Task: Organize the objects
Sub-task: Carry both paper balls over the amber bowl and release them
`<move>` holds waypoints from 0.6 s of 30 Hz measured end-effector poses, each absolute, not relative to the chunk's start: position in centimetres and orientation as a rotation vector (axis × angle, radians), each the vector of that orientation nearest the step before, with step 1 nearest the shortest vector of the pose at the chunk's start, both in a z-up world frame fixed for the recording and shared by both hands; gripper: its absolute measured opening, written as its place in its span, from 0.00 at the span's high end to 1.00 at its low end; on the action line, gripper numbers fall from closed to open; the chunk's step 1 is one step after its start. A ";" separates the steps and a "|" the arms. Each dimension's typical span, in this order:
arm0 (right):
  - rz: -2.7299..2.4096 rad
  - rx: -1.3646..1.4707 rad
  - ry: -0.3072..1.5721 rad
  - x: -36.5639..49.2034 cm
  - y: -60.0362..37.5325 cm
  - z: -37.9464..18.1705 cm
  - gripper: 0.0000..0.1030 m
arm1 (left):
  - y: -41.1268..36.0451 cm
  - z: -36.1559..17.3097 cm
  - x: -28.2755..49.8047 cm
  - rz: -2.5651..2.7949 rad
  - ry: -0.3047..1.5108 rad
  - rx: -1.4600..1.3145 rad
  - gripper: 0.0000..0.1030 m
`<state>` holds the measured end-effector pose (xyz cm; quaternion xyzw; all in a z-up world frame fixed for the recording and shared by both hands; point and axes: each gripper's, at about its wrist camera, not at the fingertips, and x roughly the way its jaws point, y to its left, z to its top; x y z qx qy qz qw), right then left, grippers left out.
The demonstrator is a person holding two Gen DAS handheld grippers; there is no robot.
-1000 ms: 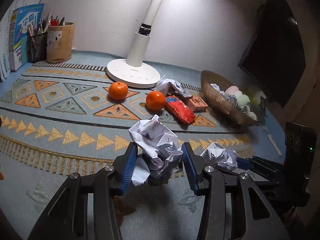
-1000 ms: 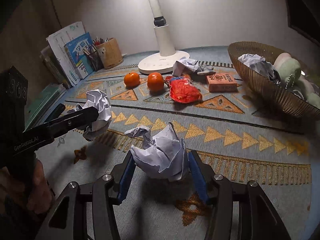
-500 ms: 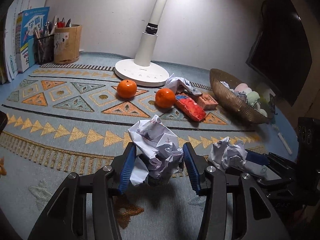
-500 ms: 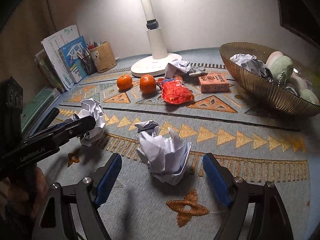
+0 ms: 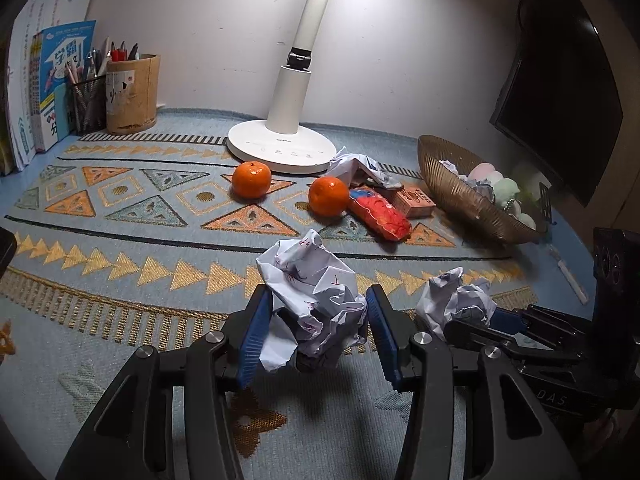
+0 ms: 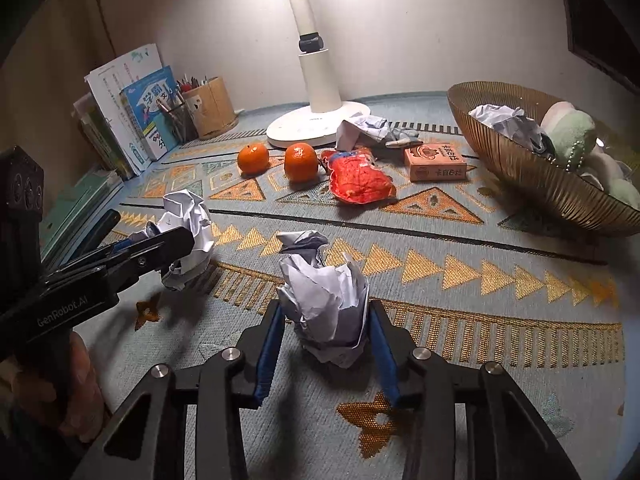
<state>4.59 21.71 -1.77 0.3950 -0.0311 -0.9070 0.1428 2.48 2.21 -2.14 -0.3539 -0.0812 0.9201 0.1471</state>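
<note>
At lower centre of the left view, the left gripper [image 5: 316, 330] clamped a paper ball [image 5: 312, 292] above the worktop [image 5: 120, 240]. The right gripper [image 6: 326, 340], lower centre of its own view, had just been closing and squeezed a second ball [image 6: 324, 296] resting there. A basket [image 6: 532, 176] sat at upper right.

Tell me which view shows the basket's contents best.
The right wrist view: the basket sits near and open toward the camera, showing crumpled paper and plush toys inside. The left wrist view shows it smaller at the far right, with the contents partly behind its rim.
</note>
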 end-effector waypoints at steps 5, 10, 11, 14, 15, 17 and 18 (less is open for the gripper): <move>-2.658 1.032 -0.100 6.1 22.5 -0.2 0.61 | 4.0 -0.9 2.5 2.577 -0.212 -1.019 0.56; -2.815 0.928 -0.173 6.7 28.3 4.1 0.61 | 10.1 4.3 0.6 2.475 -0.134 -0.886 0.56; -2.862 0.905 -0.200 6.4 30.0 5.2 0.61 | 11.5 4.9 -0.4 2.451 -0.125 -0.874 0.56; -3.026 0.886 -0.302 4.9 35.5 7.8 0.60 | 15.7 5.7 -3.7 2.406 -0.108 -0.859 0.56; -3.064 0.903 -0.345 4.0 37.2 8.3 0.60 | 17.0 5.7 -4.9 2.388 -0.112 -0.861 0.56; -3.115 0.939 -0.419 2.2 40.0 8.9 0.60 | 19.2 5.7 -7.1 2.356 -0.137 -0.867 0.56; -3.129 0.949 -0.436 1.1 41.0 9.2 0.60 | 20.3 5.7 -8.1 2.350 -0.133 -0.863 0.56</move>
